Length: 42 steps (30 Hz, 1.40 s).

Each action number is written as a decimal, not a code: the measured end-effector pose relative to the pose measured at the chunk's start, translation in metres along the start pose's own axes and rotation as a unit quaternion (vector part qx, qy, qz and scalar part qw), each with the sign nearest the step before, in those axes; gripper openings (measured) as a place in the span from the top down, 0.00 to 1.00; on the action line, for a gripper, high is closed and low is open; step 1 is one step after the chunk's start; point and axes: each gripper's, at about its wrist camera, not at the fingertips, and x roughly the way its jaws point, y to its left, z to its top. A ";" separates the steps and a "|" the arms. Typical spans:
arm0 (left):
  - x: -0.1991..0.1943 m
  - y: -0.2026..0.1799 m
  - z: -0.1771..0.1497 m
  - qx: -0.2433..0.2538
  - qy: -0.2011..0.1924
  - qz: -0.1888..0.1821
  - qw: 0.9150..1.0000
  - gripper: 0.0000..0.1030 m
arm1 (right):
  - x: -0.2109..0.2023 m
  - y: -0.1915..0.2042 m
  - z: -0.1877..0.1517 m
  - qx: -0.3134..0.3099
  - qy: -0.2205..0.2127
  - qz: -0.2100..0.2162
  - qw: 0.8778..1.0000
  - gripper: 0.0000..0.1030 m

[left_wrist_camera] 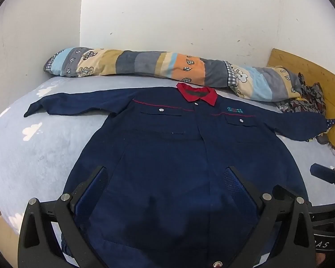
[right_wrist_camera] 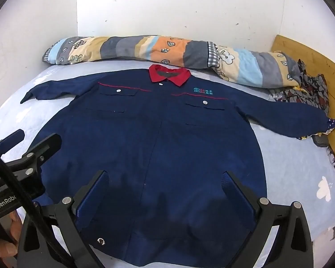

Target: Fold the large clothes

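The bed [left_wrist_camera: 29, 156], covered in a pale blue sheet printed with white clouds, fills the lower part of both views and stands against a white wall [left_wrist_camera: 167, 17]. To your right a wooden headboard [left_wrist_camera: 312, 73] borders the mattress. Along the far edge of the bed lies a long rolled quilt [left_wrist_camera: 145, 63] in bands of grey, orange, cream and light blue, touching the wall side of the sheet.

The navy work jacket [left_wrist_camera: 167, 151] is spread flat, front up, in the middle of the bed, its hem nearest you and its red collar [left_wrist_camera: 197, 95] just short of the quilt. Both sleeves reach outward: the one on your left lies on bare sheet, the one on your right ends beside a heap of patterned cloth [left_wrist_camera: 306, 102] at the headboard. Red piping crosses the chest above two flap pockets with silver snaps, and a teal embroidered logo [right_wrist_camera: 202, 91] sits on the chest to your right.

Your left gripper [left_wrist_camera: 167, 178] hovers over the lower jacket with its fingers spread wide and nothing between them. Your right gripper [right_wrist_camera: 165, 181] is likewise spread apart above the hem, holding nothing. Each gripper shows at the edge of the other's view, side by side.
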 end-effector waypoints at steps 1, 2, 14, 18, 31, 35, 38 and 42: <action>0.000 0.000 0.000 0.001 0.000 0.000 1.000 0.00 | 0.000 -0.001 0.001 -0.001 0.000 0.000 1.000 0.01; 0.000 -0.001 -0.001 0.003 0.000 0.001 1.000 0.00 | 0.000 -0.003 0.001 -0.001 0.000 0.001 1.000 0.01; 0.000 -0.005 0.002 0.005 -0.001 0.004 1.000 0.00 | -0.004 0.004 -0.004 -0.004 -0.005 -0.006 1.000 0.01; -0.002 -0.003 0.005 0.006 -0.003 0.006 1.000 0.00 | -0.001 0.000 -0.001 -0.004 -0.001 -0.005 1.000 0.01; -0.002 0.000 0.002 0.003 0.000 0.004 1.000 0.00 | 0.001 -0.001 0.000 -0.002 -0.001 -0.007 1.000 0.01; -0.001 -0.001 0.002 0.002 0.003 0.004 1.000 0.00 | 0.001 -0.001 -0.002 -0.003 0.001 -0.008 1.000 0.01; -0.001 -0.002 0.001 0.002 0.003 0.005 1.000 0.00 | 0.002 -0.003 -0.003 -0.002 0.004 -0.006 1.000 0.01; -0.001 -0.002 0.002 0.002 0.010 0.005 1.000 0.00 | 0.003 -0.004 -0.004 -0.004 0.007 -0.009 1.000 0.01</action>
